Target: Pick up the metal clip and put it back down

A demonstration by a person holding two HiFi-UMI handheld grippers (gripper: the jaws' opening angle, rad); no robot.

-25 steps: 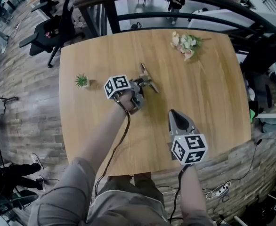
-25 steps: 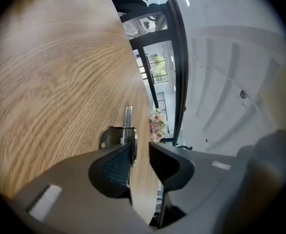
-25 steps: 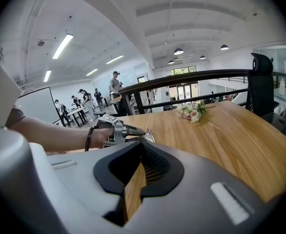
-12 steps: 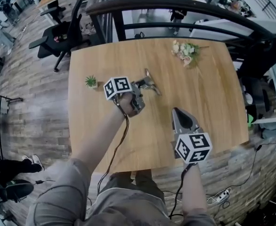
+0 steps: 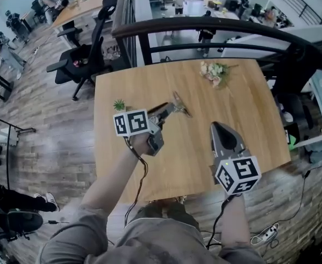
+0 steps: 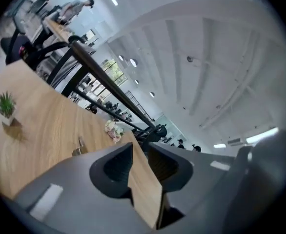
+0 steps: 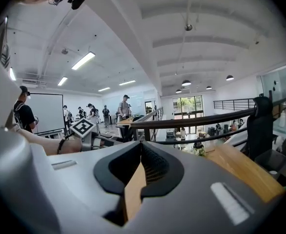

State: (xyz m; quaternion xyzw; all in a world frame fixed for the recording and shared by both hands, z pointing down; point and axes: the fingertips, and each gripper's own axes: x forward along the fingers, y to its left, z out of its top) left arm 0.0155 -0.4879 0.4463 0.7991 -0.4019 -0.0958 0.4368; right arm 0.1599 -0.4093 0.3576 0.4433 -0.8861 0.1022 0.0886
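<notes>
The metal clip [image 5: 179, 103] lies on the wooden table [image 5: 249, 120], near its middle. In the left gripper view the clip [image 6: 79, 145] shows on the table left of the jaws, apart from them. My left gripper [image 5: 162, 113] is just short of the clip and points at it. Its jaws [image 6: 139, 150] are closing with nothing between them, only bare table showing in the gap. My right gripper [image 5: 216, 126] hovers over the table's near right part, fingertips together and empty [image 7: 141, 149].
A small potted plant [image 5: 119, 104] stands at the table's left edge, and a bunch of flowers [image 5: 213, 72] lies at the far side. A dark railing [image 5: 205, 29] runs behind the table. An office chair [image 5: 89, 54] stands on the floor to the left.
My left gripper has drawn back a little from the clip toward me. The clip stays on the table. The head camera has shifted, so the table sits further right in view.
</notes>
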